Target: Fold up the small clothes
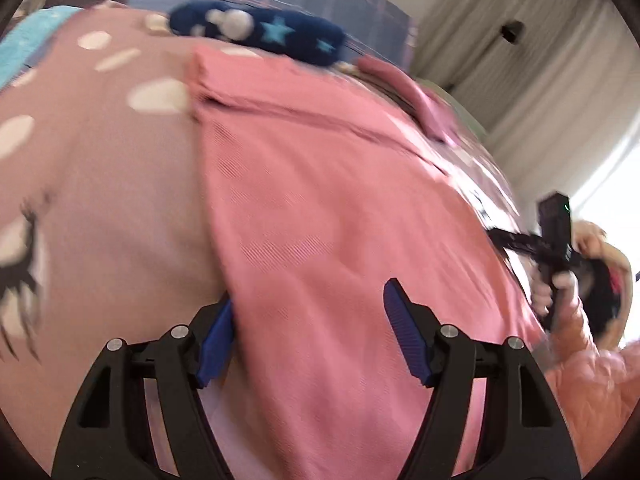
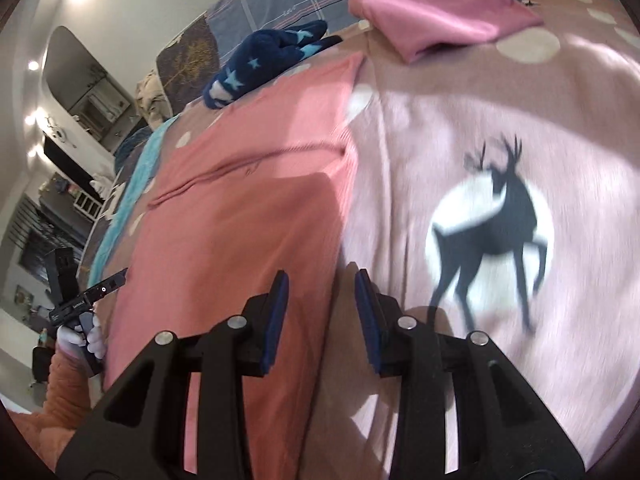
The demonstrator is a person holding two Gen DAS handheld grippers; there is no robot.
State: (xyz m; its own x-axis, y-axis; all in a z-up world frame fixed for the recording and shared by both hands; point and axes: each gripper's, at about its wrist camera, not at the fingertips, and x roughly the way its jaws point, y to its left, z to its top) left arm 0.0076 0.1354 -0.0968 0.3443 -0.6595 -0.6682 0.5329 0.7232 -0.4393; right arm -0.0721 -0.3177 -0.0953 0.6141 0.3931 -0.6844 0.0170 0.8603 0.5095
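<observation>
A salmon-pink garment (image 1: 320, 208) lies flat on a pink blanket (image 1: 100, 184); it also shows in the right wrist view (image 2: 248, 216). My left gripper (image 1: 308, 336) is open wide, its jaws straddling the garment's near left edge, with the left finger (image 1: 216, 340) at the cloth's side. My right gripper (image 2: 320, 320) is open with a narrower gap, just over the garment's right edge where it meets the blanket. Neither gripper holds cloth. The right gripper also shows at the far right of the left wrist view (image 1: 556, 240).
A folded pink garment (image 2: 440, 16) lies at the far end of the bed. A navy star-patterned soft item (image 2: 264, 64) lies beyond the flat garment. The blanket carries a black deer print (image 2: 496, 232). A turquoise cloth (image 2: 128, 200) runs along the left edge. Curtains (image 1: 520, 80) hang behind.
</observation>
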